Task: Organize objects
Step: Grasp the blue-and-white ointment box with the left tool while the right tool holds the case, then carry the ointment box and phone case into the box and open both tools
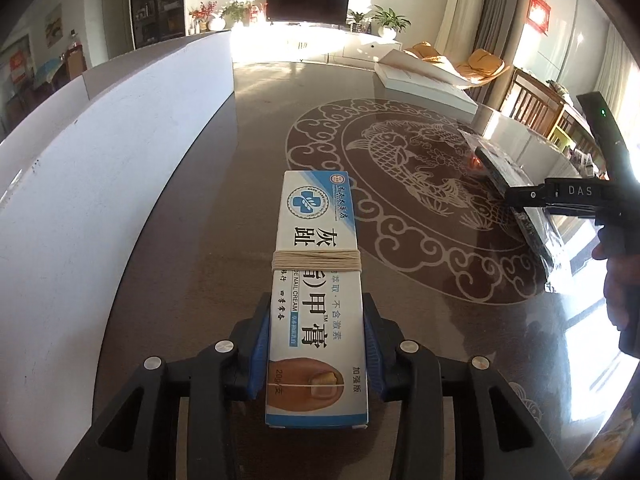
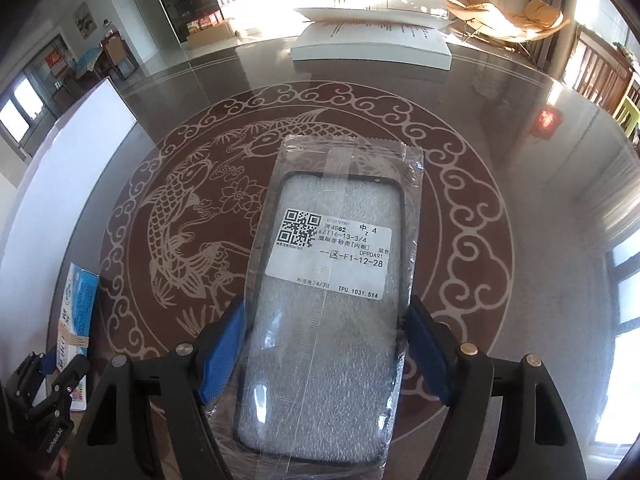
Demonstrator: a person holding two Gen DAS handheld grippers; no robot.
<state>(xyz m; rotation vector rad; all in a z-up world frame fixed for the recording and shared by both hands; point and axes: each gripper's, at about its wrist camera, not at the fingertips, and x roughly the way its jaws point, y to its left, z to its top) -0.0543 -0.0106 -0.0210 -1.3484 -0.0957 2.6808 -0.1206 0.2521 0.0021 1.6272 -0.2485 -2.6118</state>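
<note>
A long white-and-blue nail cream box, wound with beige thread at its middle, points away from me over the glass table. My left gripper is shut on its near end, a blue pad pressed against each long side. A black phone case in a clear bag, with a white QR label, lies between the blue pads of my right gripper, which is shut on it. In the left wrist view the phone case shows at the right, tilted. The right wrist view has the box at its lower left.
The round glass table has a fish-and-cloud pattern at its centre. A tall white panel stands along the left side. A flat white box lies at the far edge. Wooden chairs stand beyond the right rim.
</note>
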